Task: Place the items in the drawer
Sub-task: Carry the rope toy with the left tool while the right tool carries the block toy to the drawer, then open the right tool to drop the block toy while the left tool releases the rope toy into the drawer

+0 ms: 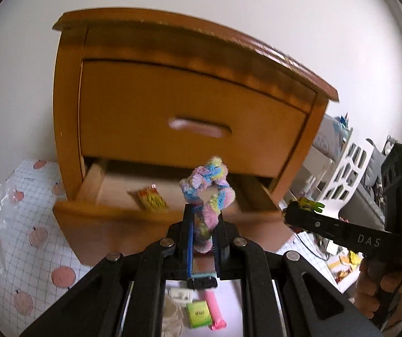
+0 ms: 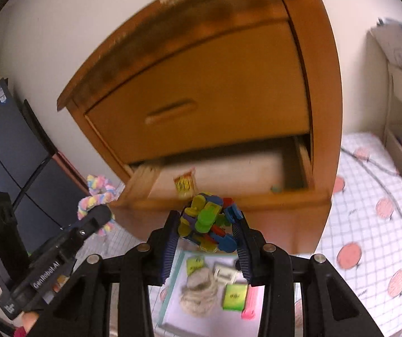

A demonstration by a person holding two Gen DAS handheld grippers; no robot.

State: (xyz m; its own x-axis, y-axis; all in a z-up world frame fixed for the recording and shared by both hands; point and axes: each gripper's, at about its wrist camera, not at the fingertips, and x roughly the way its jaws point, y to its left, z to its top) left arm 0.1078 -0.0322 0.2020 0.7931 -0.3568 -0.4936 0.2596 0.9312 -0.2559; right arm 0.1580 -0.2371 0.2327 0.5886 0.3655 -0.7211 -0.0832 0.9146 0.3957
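Note:
A wooden nightstand point(image 1: 173, 98) has its lower drawer point(image 1: 111, 213) pulled open, with a small yellow and red packet point(image 1: 152, 199) lying inside. My left gripper point(image 1: 203, 219) is shut on a fluffy pastel pipe-cleaner ring point(image 1: 209, 188), held just in front of the drawer's front edge. My right gripper point(image 2: 208, 224) is shut on a bundle of colourful plastic clips point(image 2: 206, 221), level with the drawer front point(image 2: 257, 205). The packet point(image 2: 184, 185) also shows in the right wrist view, as does the pipe-cleaner ring point(image 2: 98, 199) in the other gripper at left.
Below the grippers lies a tray point(image 2: 170, 295) with a twine ball point(image 2: 199, 292), a green box point(image 2: 234, 296), a pink item point(image 2: 250, 302) and a white piece. A grid-and-peach patterned cloth point(image 2: 369, 224) covers the surface. A white openwork rack point(image 1: 344, 174) stands right, dark boxes point(image 2: 1, 140) left.

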